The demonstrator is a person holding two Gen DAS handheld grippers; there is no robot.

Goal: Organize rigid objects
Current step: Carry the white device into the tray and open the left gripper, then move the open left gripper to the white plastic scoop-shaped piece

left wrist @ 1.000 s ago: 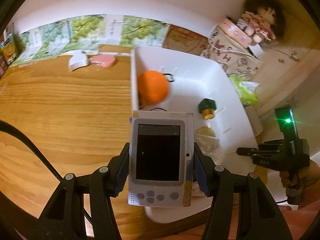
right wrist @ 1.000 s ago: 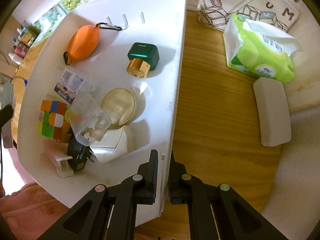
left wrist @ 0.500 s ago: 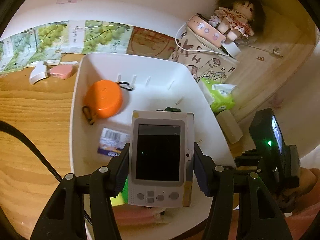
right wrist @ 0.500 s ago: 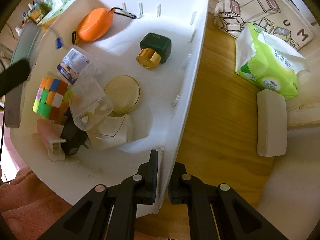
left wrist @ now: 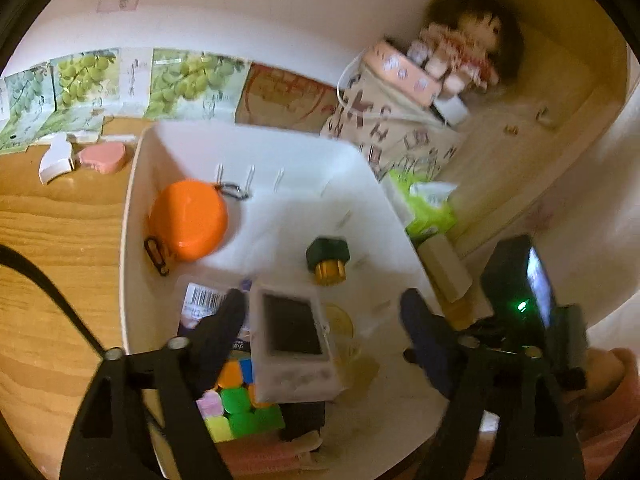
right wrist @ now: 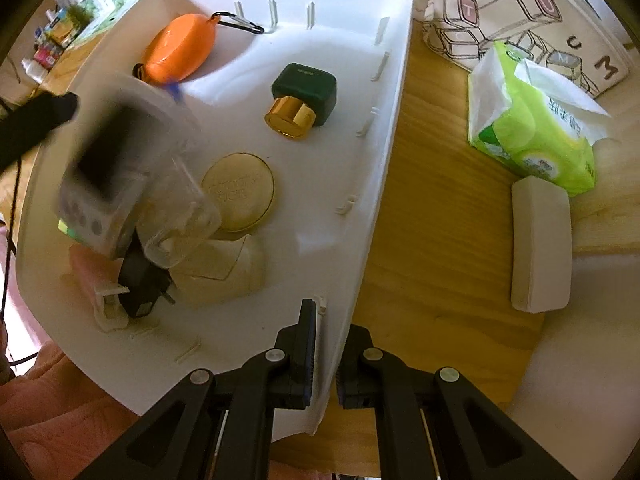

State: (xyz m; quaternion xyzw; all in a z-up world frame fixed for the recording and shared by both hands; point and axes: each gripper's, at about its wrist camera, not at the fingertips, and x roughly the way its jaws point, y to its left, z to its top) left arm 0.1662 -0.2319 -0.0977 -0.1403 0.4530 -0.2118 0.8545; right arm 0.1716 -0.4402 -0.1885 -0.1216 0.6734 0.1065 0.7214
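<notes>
The left tool is spreading its jaws; a second ago they clamped the grey handheld game console, which now sits free between them, dropped onto the Rubik's cube inside the white bin. That item looks delivered. The right tool is clenched on the bin's near rim, steadying it. Farther in lie a gold compact, a green-capped bottle and an orange case.

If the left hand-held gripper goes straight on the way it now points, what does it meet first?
Most likely the grey handheld game device, which lies between the opening jaws of the left hand-held gripper, free of both pads, above the colourful cube in the white bin. Depth is unclear.
</notes>
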